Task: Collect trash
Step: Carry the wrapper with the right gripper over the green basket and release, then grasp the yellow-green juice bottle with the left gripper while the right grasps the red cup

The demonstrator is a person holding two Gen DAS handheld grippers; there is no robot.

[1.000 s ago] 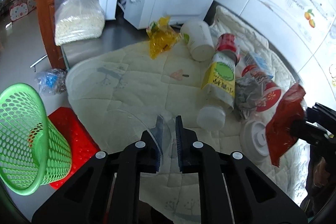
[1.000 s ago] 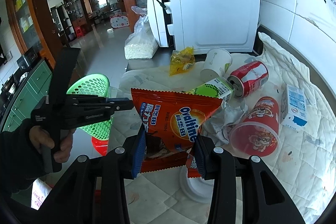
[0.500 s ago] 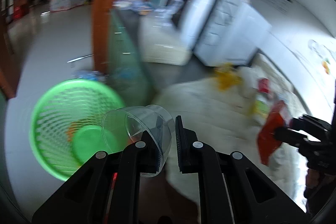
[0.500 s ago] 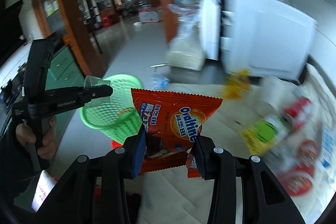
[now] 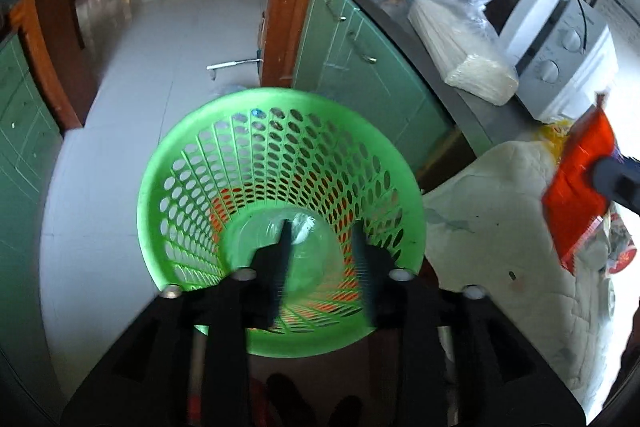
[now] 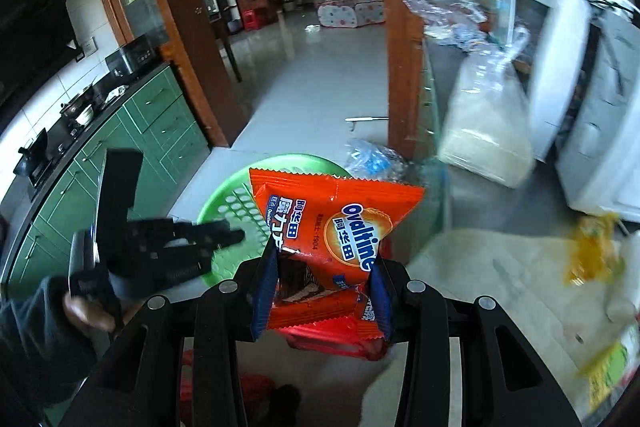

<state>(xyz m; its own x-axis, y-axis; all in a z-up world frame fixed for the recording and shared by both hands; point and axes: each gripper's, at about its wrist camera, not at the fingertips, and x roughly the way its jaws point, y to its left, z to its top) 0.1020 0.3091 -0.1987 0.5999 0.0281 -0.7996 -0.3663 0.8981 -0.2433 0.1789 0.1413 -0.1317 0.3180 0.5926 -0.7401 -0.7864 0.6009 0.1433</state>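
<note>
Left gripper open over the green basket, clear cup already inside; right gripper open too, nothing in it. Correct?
Not quite. The right gripper is shut on the orange Ovaltine packet, per the right wrist view. The rest holds: left gripper open over the green basket, clear cup inside.

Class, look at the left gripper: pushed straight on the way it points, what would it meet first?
Probably the clear plastic cup lying at the bottom of the green basket; the left gripper points into its mouth, though depth is unclear.

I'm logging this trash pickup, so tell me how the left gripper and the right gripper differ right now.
The left gripper is open and holds nothing; the right gripper is shut on an orange Ovaltine wrapper. The left hangs directly over the green basket, where a clear plastic cup lies; the right sits beside it. Both are black two-finger tools.
</note>
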